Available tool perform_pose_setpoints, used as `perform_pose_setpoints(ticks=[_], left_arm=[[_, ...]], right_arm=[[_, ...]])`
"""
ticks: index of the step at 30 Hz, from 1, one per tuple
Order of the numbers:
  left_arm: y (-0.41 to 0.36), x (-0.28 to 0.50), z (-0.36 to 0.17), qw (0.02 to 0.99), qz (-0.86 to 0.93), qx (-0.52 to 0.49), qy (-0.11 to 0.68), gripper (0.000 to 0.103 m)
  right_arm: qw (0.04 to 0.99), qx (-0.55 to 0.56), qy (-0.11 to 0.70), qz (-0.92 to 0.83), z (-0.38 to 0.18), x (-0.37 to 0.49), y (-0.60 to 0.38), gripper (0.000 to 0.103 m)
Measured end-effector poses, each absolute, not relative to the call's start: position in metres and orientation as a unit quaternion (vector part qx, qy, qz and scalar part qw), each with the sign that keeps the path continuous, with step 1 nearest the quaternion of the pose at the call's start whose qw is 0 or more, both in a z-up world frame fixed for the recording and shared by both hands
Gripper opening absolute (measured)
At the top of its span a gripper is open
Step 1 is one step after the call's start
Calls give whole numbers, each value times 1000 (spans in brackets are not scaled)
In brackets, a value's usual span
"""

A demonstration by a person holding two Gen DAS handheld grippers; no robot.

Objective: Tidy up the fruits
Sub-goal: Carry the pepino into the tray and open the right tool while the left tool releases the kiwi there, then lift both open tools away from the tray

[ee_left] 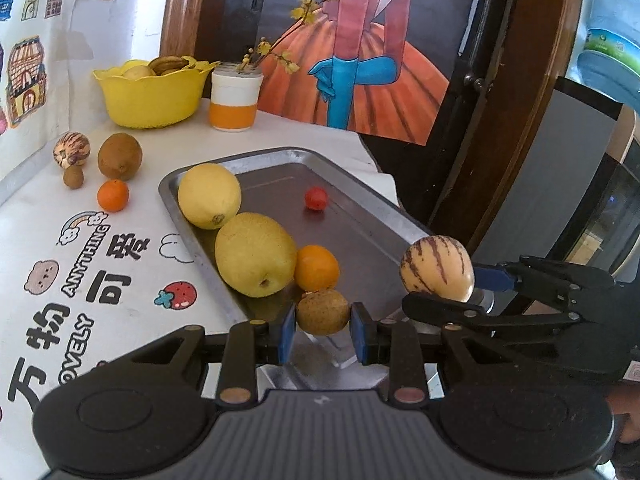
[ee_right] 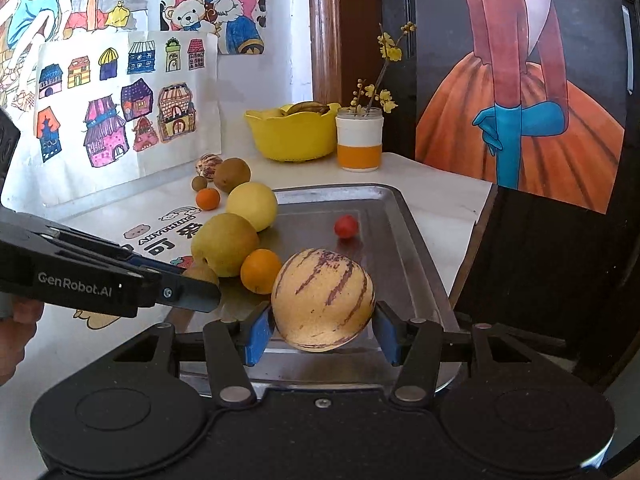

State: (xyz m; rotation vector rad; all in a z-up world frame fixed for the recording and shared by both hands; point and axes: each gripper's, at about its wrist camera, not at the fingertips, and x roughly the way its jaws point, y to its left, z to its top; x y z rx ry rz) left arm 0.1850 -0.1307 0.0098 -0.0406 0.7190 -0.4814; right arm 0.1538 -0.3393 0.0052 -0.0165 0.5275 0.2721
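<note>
My left gripper (ee_left: pixel 322 333) is shut on a small brown fruit (ee_left: pixel 322 312) at the near left edge of the metal tray (ee_left: pixel 280 155). In the tray's left row lie a yellow lemon (ee_left: pixel 209 195), a yellow pear (ee_left: pixel 256 254) and an orange (ee_left: pixel 316 268); a small red fruit (ee_left: pixel 316 198) sits alone mid-tray. My right gripper (ee_right: pixel 325 333) is shut on a striped yellow melon (ee_right: pixel 323 300), held above the tray's near end (ee_right: pixel 420 272). The right wrist view shows the left gripper (ee_right: pixel 192 294) at the left, with the brown fruit (ee_right: pixel 202 274) partly hidden behind its finger.
On the table left of the tray lie a second striped melon (ee_left: pixel 72 150), a brown kiwi (ee_left: pixel 120 156), a tiny brown fruit (ee_left: pixel 73 177) and a small orange (ee_left: pixel 113 195). A yellow bowl (ee_left: pixel 152 92) and a flower jar (ee_left: pixel 234 98) stand behind. The table edge runs right of the tray.
</note>
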Motion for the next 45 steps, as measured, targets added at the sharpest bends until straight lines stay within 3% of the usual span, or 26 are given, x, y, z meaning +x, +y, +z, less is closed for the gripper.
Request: perform_pose_setpoints(ticks=[7,11,13,18,21,23,27,35,45], left_arm=[[-129,186,10,910,-227,-24,347,36],[-123,187,11,910,-221,-45,349,61],[-119,185,13,911,-219,-55,346,66],[-105,177,24,918,-208,-78,328,91],[-93,170,29,924,-197,-88,316,100],[-83,163,32,929,-183,-98,307,102],[-54,151,32,932,-153,-128,302,102],[3,107,13,944,-27,-135,300,102],[40,82,9,946,6,-125,299,102]], right_arm=[[953,-18,269,136,3,156,-335,56],[950,-23,281,133,0,157,-333,56],[952,-20,276,132,0,154,-333,59],[958,-20,257,123,14,144,-333,72],[961,-17,248,118,23,133,-332,86],[963,-16,241,119,27,123,-331,99],[964,-16,237,122,34,103,-323,102],[961,0,247,128,36,73,-299,102],[949,7,275,152,36,69,-256,102]])
